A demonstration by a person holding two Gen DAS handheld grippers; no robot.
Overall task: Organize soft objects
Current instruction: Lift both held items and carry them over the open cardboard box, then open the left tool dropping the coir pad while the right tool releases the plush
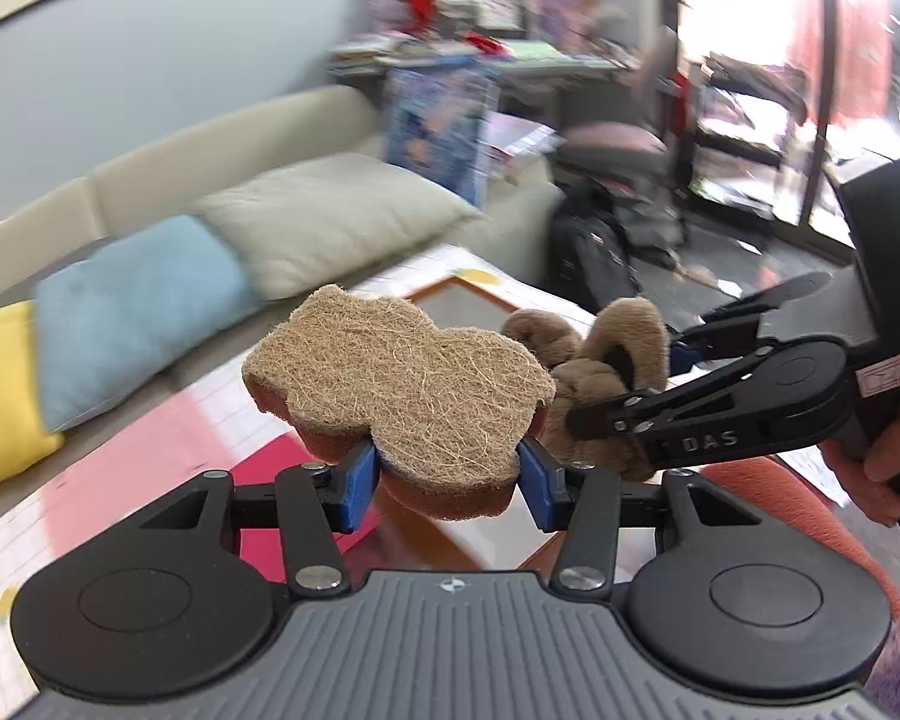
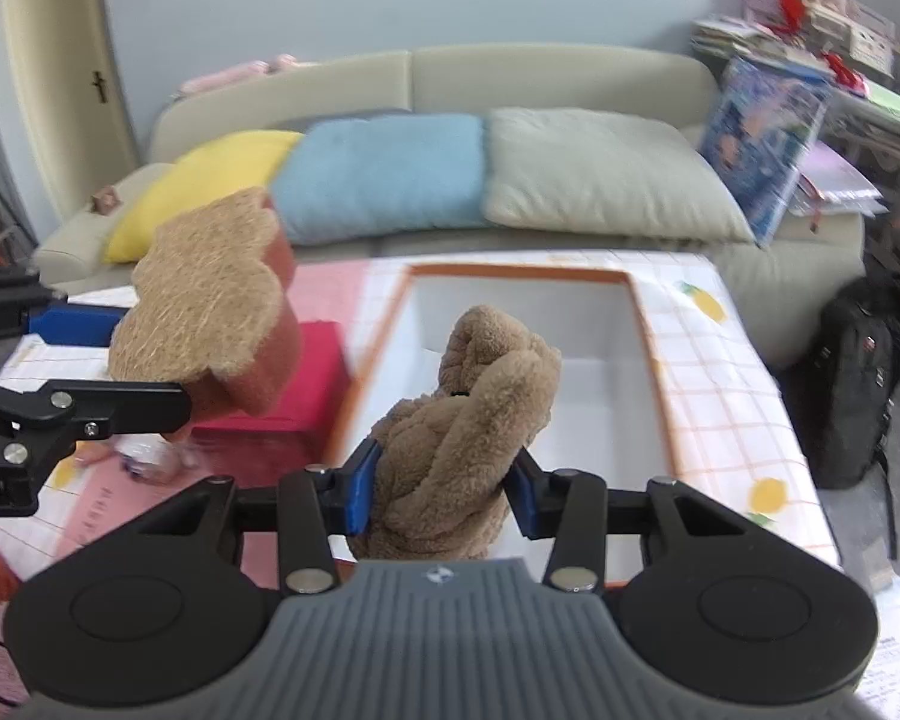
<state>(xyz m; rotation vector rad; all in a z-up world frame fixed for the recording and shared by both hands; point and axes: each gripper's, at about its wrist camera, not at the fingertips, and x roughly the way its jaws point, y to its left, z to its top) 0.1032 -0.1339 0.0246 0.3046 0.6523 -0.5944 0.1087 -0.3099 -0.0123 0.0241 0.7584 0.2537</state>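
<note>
My left gripper (image 1: 447,480) is shut on a bear-shaped scouring sponge (image 1: 399,387), tan fibre on top and reddish foam below, held up over the table. The sponge (image 2: 207,306) and the left gripper's fingers (image 2: 78,324) also show at the left of the right wrist view. My right gripper (image 2: 441,498) is shut on a brown plush toy (image 2: 468,438), lifted above a white open box with an orange rim (image 2: 648,354). In the left wrist view the plush toy (image 1: 594,372) sits in the right gripper (image 1: 642,384) just right of the sponge.
The box lies on a checked tablecloth (image 2: 726,390) beside a red box (image 2: 306,384) and pink sheets. Behind stands a beige sofa (image 2: 546,78) with yellow (image 2: 204,180), blue (image 2: 384,174) and grey-green pillows (image 2: 600,174). A black backpack (image 2: 858,384) sits on the floor at right; cluttered shelves behind.
</note>
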